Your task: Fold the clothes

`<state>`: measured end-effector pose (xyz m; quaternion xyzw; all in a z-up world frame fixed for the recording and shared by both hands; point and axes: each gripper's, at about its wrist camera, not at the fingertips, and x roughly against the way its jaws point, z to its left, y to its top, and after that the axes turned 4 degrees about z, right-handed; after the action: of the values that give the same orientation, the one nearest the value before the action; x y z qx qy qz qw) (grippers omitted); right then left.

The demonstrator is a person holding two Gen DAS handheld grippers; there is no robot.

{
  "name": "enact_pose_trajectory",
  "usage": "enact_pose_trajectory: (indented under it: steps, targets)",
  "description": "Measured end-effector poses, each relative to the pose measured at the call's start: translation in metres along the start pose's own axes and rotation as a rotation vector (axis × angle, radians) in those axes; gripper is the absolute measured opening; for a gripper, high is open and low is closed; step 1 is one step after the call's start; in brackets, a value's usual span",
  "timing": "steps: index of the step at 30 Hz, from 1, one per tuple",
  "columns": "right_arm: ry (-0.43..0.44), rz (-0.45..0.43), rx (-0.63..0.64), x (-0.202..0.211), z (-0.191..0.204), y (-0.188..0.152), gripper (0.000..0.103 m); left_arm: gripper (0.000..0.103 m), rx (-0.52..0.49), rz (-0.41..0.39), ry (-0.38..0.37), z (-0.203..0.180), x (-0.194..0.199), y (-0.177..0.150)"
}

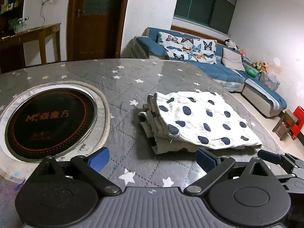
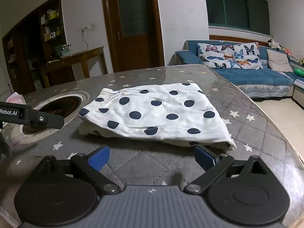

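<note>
Now, from left to right: one round black cooktop (image 1: 50, 123) sits sunk into your desk (image 1: 133, 79), then one folded white garment with dark dots (image 1: 199, 121) lies flat on the grey starred cover. Your left gripper (image 1: 153, 158) has its two blue fingers (image 1: 98, 159) spread wide, nothing between them. Your right gripper (image 2: 152, 156) is likewise wide and empty, just short of the garment's near edge.

Soft crinkled cotton garment (image 2: 153, 114) lies on a quilted tablecloth (image 2: 144, 163) under glossy clear plastic.
</note>
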<state>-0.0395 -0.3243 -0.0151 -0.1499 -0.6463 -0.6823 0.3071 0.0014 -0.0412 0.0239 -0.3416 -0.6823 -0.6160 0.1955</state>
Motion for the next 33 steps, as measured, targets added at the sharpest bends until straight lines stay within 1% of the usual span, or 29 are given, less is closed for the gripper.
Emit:
enact_pose_trajectory:
  steps: [14,20,26,33]
  targets:
    - [-0.013,0.008,0.007,0.008,0.027,-0.002,0.099,0.103,-0.01,-0.02,-0.001,0.019,0.018,-0.014]
    - [-0.045,0.014,0.002,0.009,0.04,0.0,0.101,0.103,-0.037,-0.034,-0.009,0.028,0.023,-0.014]
    - [-0.092,0.029,-0.016,0.007,0.046,0.001,0.103,0.103,-0.068,-0.036,-0.038,0.035,0.024,-0.013]
    - [-0.136,0.055,-0.039,-0.002,0.049,0.0,0.103,0.103,-0.081,-0.008,-0.067,0.04,0.016,-0.011]
